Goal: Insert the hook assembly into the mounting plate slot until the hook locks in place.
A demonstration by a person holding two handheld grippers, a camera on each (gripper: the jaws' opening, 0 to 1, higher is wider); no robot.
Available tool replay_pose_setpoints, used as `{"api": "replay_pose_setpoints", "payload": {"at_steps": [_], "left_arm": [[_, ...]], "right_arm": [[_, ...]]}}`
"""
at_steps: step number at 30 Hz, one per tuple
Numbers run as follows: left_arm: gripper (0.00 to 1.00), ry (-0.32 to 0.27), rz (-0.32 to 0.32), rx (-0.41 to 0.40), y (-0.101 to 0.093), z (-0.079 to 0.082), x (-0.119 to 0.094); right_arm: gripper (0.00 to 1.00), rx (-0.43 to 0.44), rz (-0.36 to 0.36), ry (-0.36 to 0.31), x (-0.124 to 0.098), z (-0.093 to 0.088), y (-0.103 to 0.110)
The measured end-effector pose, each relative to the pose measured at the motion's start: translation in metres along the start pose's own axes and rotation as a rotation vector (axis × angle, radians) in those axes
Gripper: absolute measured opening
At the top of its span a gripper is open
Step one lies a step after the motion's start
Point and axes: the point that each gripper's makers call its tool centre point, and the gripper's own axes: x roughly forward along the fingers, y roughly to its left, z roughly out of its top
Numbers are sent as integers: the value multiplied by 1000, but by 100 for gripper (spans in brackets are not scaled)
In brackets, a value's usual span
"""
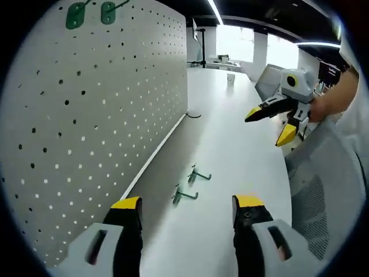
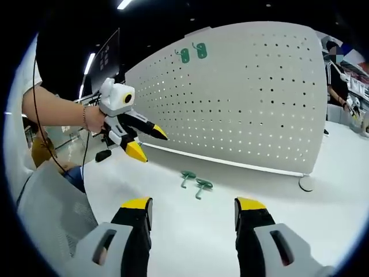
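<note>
Two green hooks lie on the white table in front of the pegboard: one hook (image 1: pixel 199 175) farther, one hook (image 1: pixel 183 196) nearer; in the right gripper view they are the hook (image 2: pixel 187 176) and the hook (image 2: pixel 202 186). Two green hook plates (image 1: pixel 91 14) hang high on the white pegboard (image 1: pixel 104 109), also seen as hook plates (image 2: pixel 192 53) on the pegboard (image 2: pixel 248 98). My left gripper (image 1: pixel 188 210) is open and empty, short of the loose hooks; it shows as the left gripper (image 2: pixel 147 143). My right gripper (image 2: pixel 194 212) is open and empty, seen as the right gripper (image 1: pixel 268 127).
The white table (image 1: pixel 230 127) runs away along the pegboard's foot. A grey mesh chair back (image 1: pixel 328 190) stands at the table's edge, seen again as the chair (image 2: pixel 52 213). A round pegboard foot (image 2: pixel 307 183) rests on the table. A person's forearm (image 2: pixel 55 112) holds the left gripper.
</note>
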Motion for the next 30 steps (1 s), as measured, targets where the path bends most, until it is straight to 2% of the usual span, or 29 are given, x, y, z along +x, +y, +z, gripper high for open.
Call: {"api": "replay_pose_setpoints", "payload": {"at_steps": [8,24,30], "left_arm": [[65,50,-29,58,0,-2,14],[64,118,-88,145,3,-2,35],[64,168,-100,209,9,-9,43]], "right_arm": [[55,-30,10,24,1,-3,4],[56,-17,2,43,-1,-8,2],[56,-18,3,50,-1,-9,2]]}}
